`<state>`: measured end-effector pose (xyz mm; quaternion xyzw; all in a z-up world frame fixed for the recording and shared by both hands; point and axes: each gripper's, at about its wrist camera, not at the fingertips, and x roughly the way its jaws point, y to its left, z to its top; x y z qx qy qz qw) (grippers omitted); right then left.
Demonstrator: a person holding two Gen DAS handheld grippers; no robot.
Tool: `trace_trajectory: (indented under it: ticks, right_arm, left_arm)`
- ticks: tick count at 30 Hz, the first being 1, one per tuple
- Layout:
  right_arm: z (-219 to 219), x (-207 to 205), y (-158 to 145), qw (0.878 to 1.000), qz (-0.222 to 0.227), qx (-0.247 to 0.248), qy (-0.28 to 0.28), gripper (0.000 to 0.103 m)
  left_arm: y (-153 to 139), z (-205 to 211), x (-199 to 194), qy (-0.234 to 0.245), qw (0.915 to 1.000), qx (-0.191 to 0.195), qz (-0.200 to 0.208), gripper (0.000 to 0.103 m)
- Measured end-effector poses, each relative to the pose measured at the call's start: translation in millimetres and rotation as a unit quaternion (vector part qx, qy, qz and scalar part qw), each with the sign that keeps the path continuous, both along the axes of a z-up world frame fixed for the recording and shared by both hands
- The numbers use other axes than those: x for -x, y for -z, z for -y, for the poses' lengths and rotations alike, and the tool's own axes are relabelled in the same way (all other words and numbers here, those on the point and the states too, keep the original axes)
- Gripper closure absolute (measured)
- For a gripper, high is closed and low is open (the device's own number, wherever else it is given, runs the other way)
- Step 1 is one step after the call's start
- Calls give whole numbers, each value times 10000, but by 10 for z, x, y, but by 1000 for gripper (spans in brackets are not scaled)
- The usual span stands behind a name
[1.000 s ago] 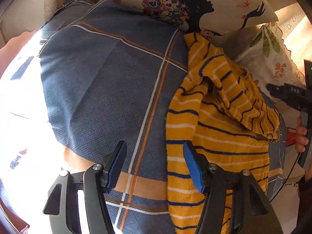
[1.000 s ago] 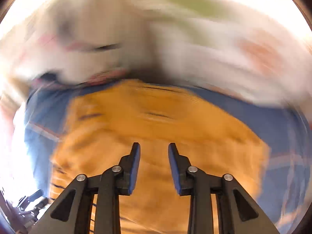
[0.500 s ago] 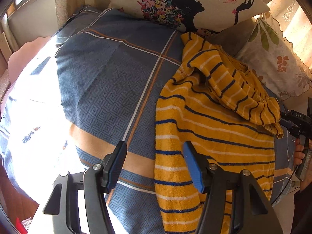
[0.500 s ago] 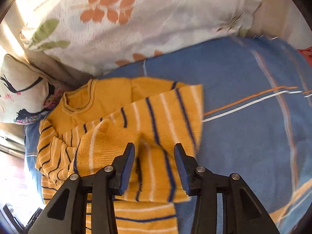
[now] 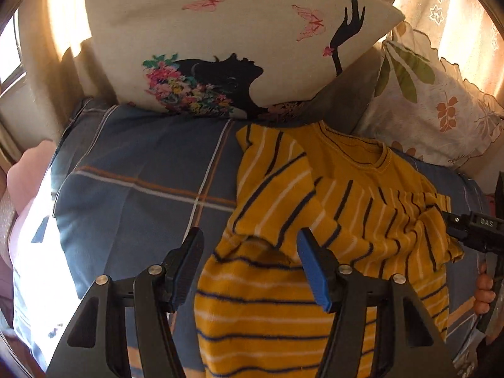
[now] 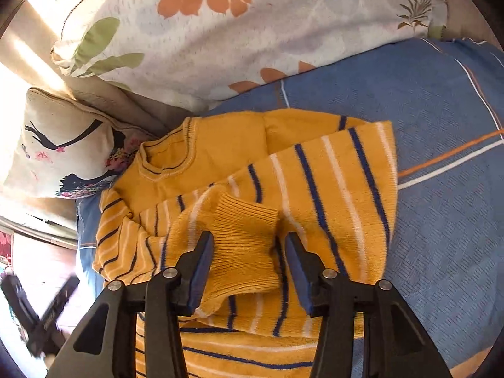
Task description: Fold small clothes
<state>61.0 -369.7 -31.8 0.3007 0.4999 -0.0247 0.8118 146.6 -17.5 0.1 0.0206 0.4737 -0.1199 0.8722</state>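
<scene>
A small yellow sweater [image 5: 330,220] with navy and white stripes lies on the blue checked bedspread [image 5: 141,189], both sleeves folded in over the chest. My left gripper [image 5: 249,271] is open, low over the sweater's left side, one finger on each side of its edge. My right gripper [image 6: 245,267] is open, its fingers on either side of the ribbed cuff [image 6: 245,245] of the folded sleeve, not closed on it. The sweater's body [image 6: 315,189] and neckline [image 6: 163,157] show in the right wrist view. The right gripper's tip [image 5: 472,230] also shows in the left wrist view.
A cream pillow with a woman's silhouette [image 5: 226,47] and a leaf-print pillow [image 5: 434,104] stand against the curtain behind the sweater. The leaf pillow [image 6: 252,31] fills the top of the right wrist view. Bare bedspread [image 6: 447,157] lies to the sweater's right.
My left gripper moved forward toward the pillows, along the sweater's edge. My right gripper came down closer over the folded sleeve cuff and its jaws opened wider.
</scene>
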Motion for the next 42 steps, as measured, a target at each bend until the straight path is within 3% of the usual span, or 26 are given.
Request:
trace_trajectory:
  ticks: [5,6,7,8,9,11,15,18,21,24,27,29,32,34,35,37,42]
  right_arm:
    - [-127,-47,82,9996,77,252,-34,49]
    - [-177,-72,87,9995,62,303,-98,54]
    - [-225,-107,92,9994,48,277,-216,67]
    - [-270,-140,108,9992,-36,229,-337,97]
    - [-306,-178,112,9988,-119,134,-452,100]
    - [-309,-179,-28,9989,38,279,-378,100]
    - [-31,-57,-371,9970,363,605,328,100]
    - [151,-21,-365,9867,-27,1453,729,101]
    - [150,-65,-120,9764,-619,1976,608,101]
    - [52,-18,52,9604,-1070,2521,512,101]
    - [13,165,-36,9638,-850,2435,683,100]
    - [-47,271,-256,9630,-446,2531,813,100]
    - [-278,182,-575,9764,208,2130,288,98]
    - [-547,-45,-619,9851,380,1601,-509,85]
    - [-699,-175,-579,9874,400,1217,-931,71]
    - [-1004,-439,-431,9841,315,727,-1589,69]
    - [-1516,-987,-72,9655,-153,1233,-2291,69]
  left_arm:
    - [390,285,-678,347,9980,-272,-447,43]
    - [465,319,-745,391,9970,-302,-598,59]
    - [525,345,-790,464,9958,-280,-734,76]
    - [561,359,-809,493,9950,-268,-822,88]
    - [561,359,-805,466,9955,-285,-778,88]
    - [530,354,-773,467,9961,-340,-661,88]
    - [470,310,-674,325,9972,-488,-454,89]
    - [492,273,-608,235,9976,-475,-436,87]
    - [584,289,-558,331,9958,-741,-421,77]
    - [557,231,-442,422,9958,-673,-454,76]
    - [486,43,-280,399,9968,-423,-539,72]
    - [413,-71,-148,319,9975,-320,-544,70]
    - [295,-220,46,200,9984,-340,-397,66]
    - [238,-333,161,95,9990,-297,-335,61]
    - [205,-369,208,56,9991,-253,-326,61]
    - [172,-461,281,-6,9993,-185,-331,61]
    - [90,-647,537,-137,9993,-97,-344,61]
